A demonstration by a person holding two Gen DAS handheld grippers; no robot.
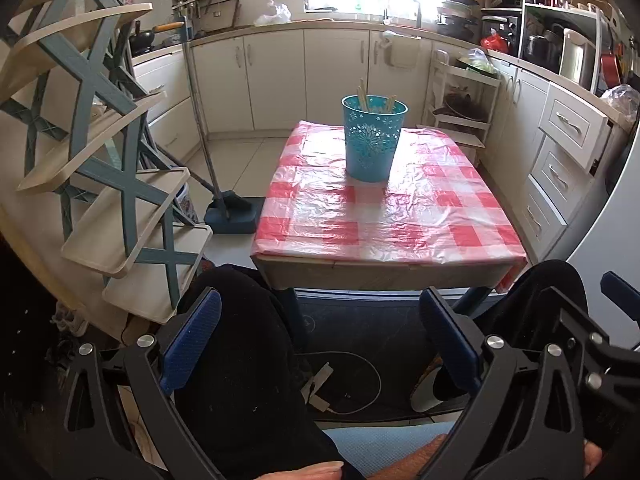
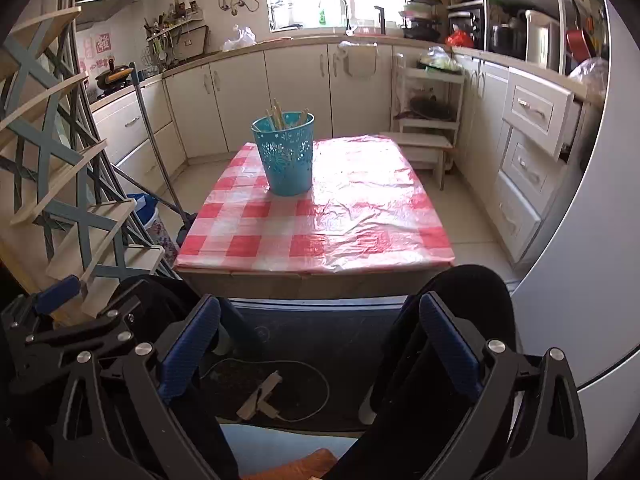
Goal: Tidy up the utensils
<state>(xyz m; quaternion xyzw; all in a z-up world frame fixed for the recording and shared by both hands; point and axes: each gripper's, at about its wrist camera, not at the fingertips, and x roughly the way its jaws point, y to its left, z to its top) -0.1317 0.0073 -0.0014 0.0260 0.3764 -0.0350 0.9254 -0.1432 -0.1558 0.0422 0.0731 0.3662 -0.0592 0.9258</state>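
Kitchen with white cabinets; a small surface [image 2: 320, 236] under a glossy red-checked cloth carries one teal perforated bucket [image 2: 286, 156] near its far edge, holding wooden utensils [image 2: 280, 114] upright. Left hand-held gripper [image 1: 320, 340] and right hand-held gripper [image 2: 320, 340] hover low before the near edge, well apart from the bucket, jaws spread and empty. The sticks look light, stiff and thin; grasp them by their projecting upper ends. The bucket probably tips easily.

Left gripper [image 1: 320, 344] and right gripper [image 2: 320, 344] both gape wide, empty, apparently held low above the person's knees
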